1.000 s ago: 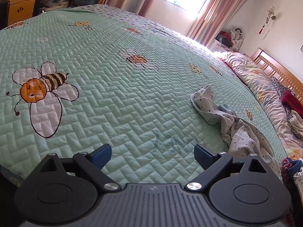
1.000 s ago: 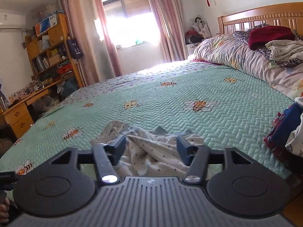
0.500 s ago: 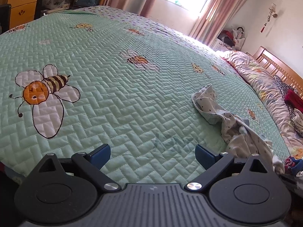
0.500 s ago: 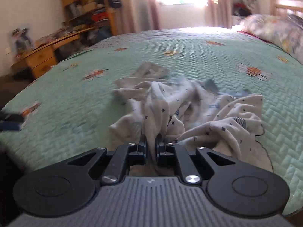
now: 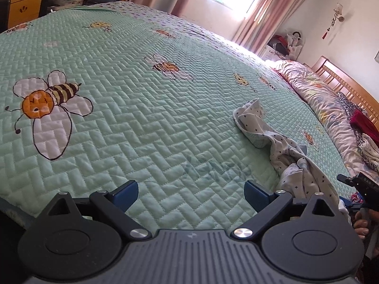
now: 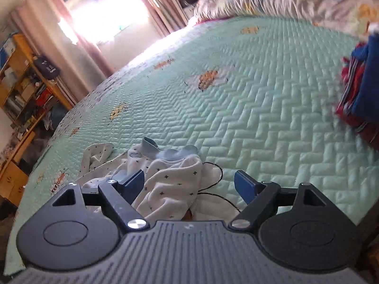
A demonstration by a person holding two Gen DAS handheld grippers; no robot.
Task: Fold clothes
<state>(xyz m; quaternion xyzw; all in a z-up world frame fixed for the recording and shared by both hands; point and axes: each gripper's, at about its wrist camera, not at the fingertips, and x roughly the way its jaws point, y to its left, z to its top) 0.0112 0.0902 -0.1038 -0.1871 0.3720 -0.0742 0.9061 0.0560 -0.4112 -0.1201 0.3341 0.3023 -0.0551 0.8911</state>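
White garment (image 6: pixel 170 184) crumpled, right gripper (image 6: pixel 189 184) opening

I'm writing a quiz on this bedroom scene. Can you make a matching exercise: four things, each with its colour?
Things:
1. quilt
2. crumpled garment
3. curtains
4. dresser

Colours:
A. pink
B. white with small dark stars
C. orange wood
D. mint green with bees

Pairs: 1-D, 2-B, 3-A, 4-C

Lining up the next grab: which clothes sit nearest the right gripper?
The crumpled white star-print garment, lying between the opening fingers of the right gripper, unpinched. The red and blue clothes pile sits off at the right edge.
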